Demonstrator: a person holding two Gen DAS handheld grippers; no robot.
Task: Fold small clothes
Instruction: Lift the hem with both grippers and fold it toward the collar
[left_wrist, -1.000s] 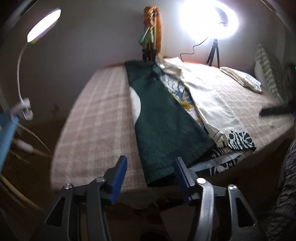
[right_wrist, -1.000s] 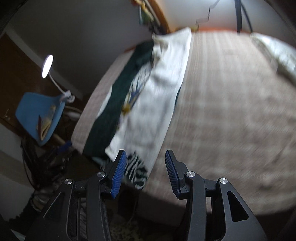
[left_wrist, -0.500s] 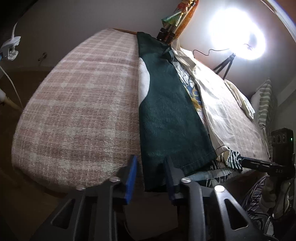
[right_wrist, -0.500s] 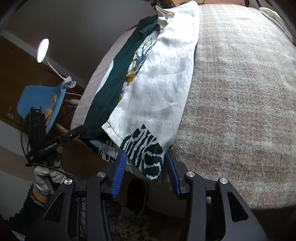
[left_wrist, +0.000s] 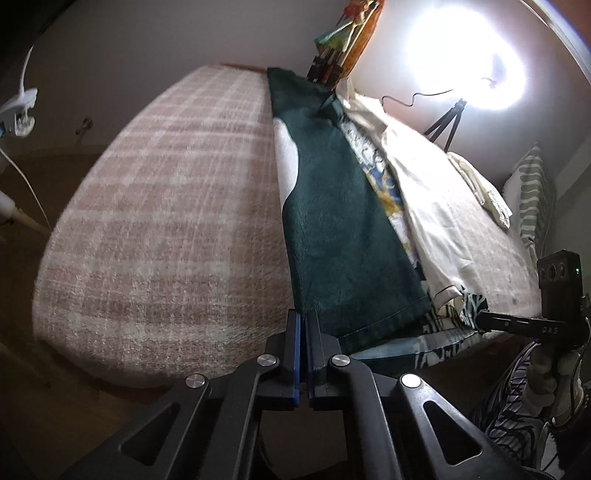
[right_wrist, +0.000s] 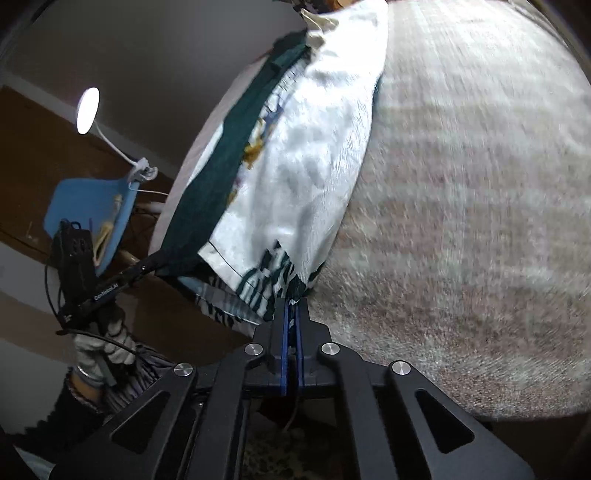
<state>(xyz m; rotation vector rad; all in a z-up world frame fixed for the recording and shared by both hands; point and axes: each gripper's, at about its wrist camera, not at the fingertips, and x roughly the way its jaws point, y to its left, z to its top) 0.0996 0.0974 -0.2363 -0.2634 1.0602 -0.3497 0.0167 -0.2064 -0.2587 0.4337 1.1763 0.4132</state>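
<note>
A pile of small clothes lies in a strip across a pink checked bed (left_wrist: 166, 229). A dark green garment (left_wrist: 340, 221) lies on the left of the pile, a white one (left_wrist: 424, 206) on the right, and patterned pieces between and beneath. My left gripper (left_wrist: 303, 317) is shut on the green garment's near left corner at the bed's front edge. In the right wrist view my right gripper (right_wrist: 291, 302) is shut on a near corner where the white garment (right_wrist: 310, 162) with its dark green print and a dark cloth meet. The green garment (right_wrist: 218, 177) lies to its left.
A ring light on a tripod (left_wrist: 476, 62) glares at the back. A folded cream cloth (left_wrist: 484, 188) and a striped pillow (left_wrist: 535, 199) lie far right on the bed. A desk lamp (right_wrist: 88, 110) and blue chair (right_wrist: 88, 214) stand left of the bed.
Both grippers moved in to the bed's front edge and closed: the left on the green garment's corner, the right on the white garment's corner.
</note>
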